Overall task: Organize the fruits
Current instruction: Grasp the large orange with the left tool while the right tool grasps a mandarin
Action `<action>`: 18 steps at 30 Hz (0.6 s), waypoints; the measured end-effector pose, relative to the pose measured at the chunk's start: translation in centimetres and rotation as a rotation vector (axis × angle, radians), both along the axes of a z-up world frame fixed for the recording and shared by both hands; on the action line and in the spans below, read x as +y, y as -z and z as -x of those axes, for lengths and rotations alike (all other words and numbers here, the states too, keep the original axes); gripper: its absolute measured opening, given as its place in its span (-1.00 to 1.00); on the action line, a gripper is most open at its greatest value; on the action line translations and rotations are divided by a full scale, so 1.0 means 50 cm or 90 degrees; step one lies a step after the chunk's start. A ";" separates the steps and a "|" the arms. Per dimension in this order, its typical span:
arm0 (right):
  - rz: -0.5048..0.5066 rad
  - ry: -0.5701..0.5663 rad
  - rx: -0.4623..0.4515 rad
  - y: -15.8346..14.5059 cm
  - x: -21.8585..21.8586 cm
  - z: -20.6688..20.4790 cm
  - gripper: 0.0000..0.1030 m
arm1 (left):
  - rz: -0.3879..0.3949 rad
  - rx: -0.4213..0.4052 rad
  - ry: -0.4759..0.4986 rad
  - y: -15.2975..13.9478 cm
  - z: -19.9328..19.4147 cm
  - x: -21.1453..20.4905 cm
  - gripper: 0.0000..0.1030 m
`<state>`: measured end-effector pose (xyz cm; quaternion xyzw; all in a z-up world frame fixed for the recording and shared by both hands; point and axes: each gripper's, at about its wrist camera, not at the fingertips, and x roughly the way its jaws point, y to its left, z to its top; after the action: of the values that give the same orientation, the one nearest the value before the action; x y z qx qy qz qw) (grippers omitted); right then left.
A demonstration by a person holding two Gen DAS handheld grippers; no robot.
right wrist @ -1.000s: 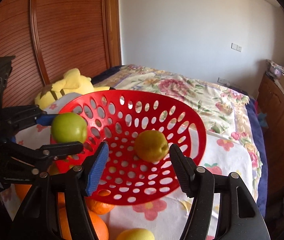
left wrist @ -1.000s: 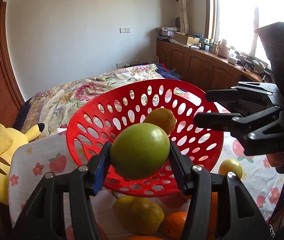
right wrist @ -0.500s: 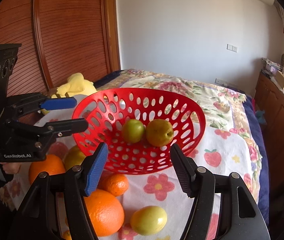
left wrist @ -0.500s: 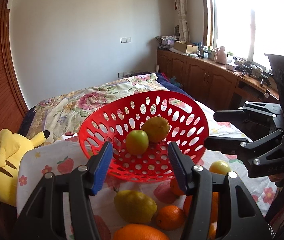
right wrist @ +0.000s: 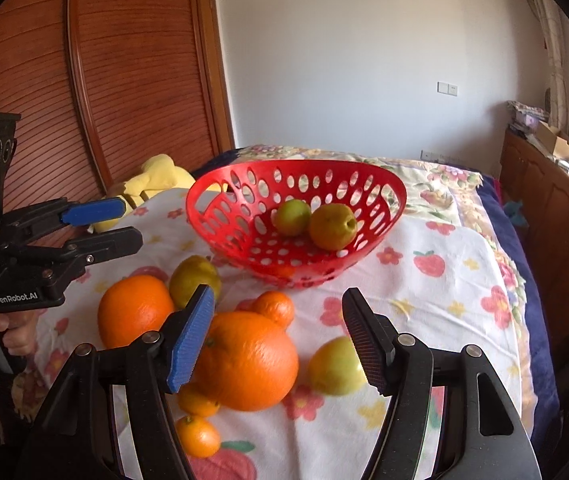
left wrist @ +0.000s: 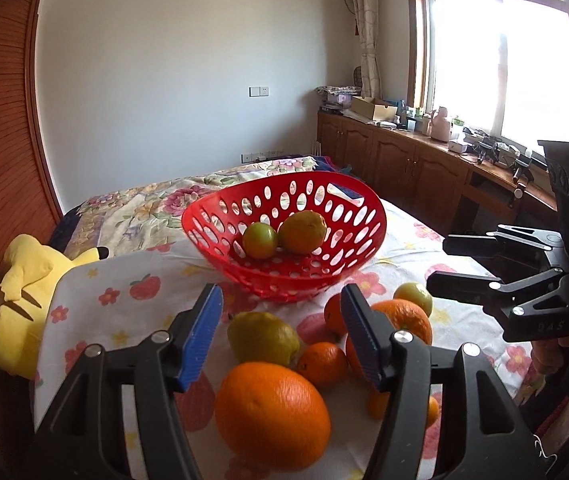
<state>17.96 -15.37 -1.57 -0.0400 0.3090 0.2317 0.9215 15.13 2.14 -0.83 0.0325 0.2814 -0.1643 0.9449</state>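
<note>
The left gripper stands apart and empty, its jaws just opened further. Two fruits lie ahead in the red basket. Next, centre on the large orange directly beneath; clamp gently across its widest part.

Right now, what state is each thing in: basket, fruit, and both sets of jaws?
red basket: upright on the cloth, holding two fruits
green fruit: in basket, touching the yellow one
yellow fruit: in basket
large orange: loose on the cloth
left gripper: jaws just opening, empty
right gripper: jaws open, empty
</note>
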 end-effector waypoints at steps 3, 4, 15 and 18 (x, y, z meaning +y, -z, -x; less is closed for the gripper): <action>-0.010 0.011 0.000 0.009 -0.003 0.033 0.33 | 0.001 0.003 -0.001 0.011 0.022 0.007 0.21; -0.013 0.014 0.002 0.012 -0.004 0.041 0.33 | 0.001 0.005 -0.004 0.015 0.027 0.010 0.21; -0.032 0.010 0.020 0.056 0.009 0.104 0.33 | 0.017 0.025 -0.022 0.056 0.079 0.026 0.27; -0.033 0.001 0.029 0.074 0.021 0.116 0.33 | 0.009 0.022 -0.032 0.074 0.095 0.025 0.29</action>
<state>12.18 -14.31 -5.28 -0.0103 0.3241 0.2398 0.9151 10.37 3.37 -4.54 0.0161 0.2972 -0.1427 0.9440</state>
